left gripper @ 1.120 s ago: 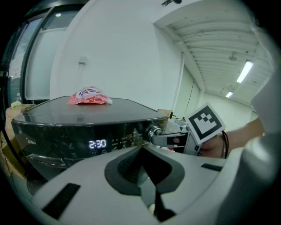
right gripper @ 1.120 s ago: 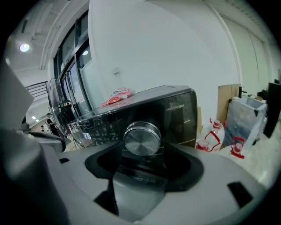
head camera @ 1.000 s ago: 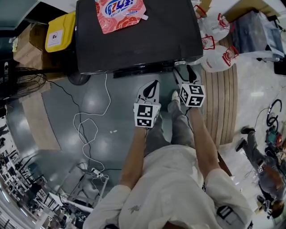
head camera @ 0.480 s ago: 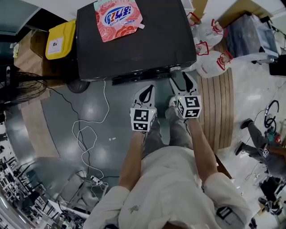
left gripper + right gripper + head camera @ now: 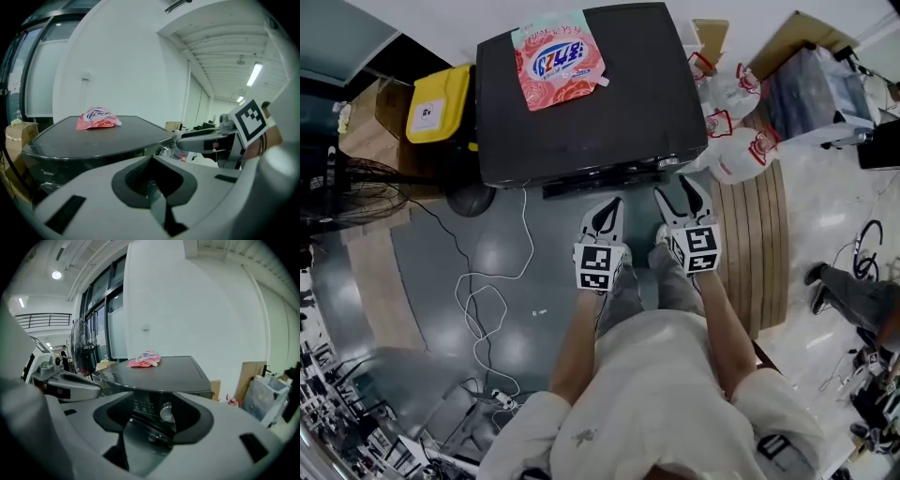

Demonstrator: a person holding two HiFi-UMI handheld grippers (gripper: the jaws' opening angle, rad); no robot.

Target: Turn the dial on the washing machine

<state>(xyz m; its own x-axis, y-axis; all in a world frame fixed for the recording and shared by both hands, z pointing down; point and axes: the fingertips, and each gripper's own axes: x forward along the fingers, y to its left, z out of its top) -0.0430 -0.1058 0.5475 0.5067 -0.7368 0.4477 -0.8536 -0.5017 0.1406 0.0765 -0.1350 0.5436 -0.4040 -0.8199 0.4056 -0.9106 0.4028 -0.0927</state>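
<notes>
The black washing machine [image 5: 591, 103] stands ahead with a pink detergent pouch [image 5: 560, 58] on its lid. Its silver dial [image 5: 167, 412] sits on the front panel and shows through the gap of my right gripper [image 5: 154, 425]. That right gripper [image 5: 681, 190] hovers just before the machine's front edge. Its jaws have just been closing, still stand apart, and hold nothing. My left gripper [image 5: 610, 202] hangs beside it, a little further from the panel, fingers together with nothing in them. In the left gripper view the left gripper [image 5: 152, 180] points at the machine's left front corner.
A yellow bin [image 5: 439, 103] stands left of the machine, and white plastic bags [image 5: 736, 141] lie at its right. A white cable [image 5: 492, 291] loops over the grey floor. A fan [image 5: 337, 192] is at far left, a wooden platform [image 5: 764, 244] at right.
Both grippers have risen and come closer to the machine's front panel. The right gripper has rolled a little. More of the machine's lid shows in the head view.
</notes>
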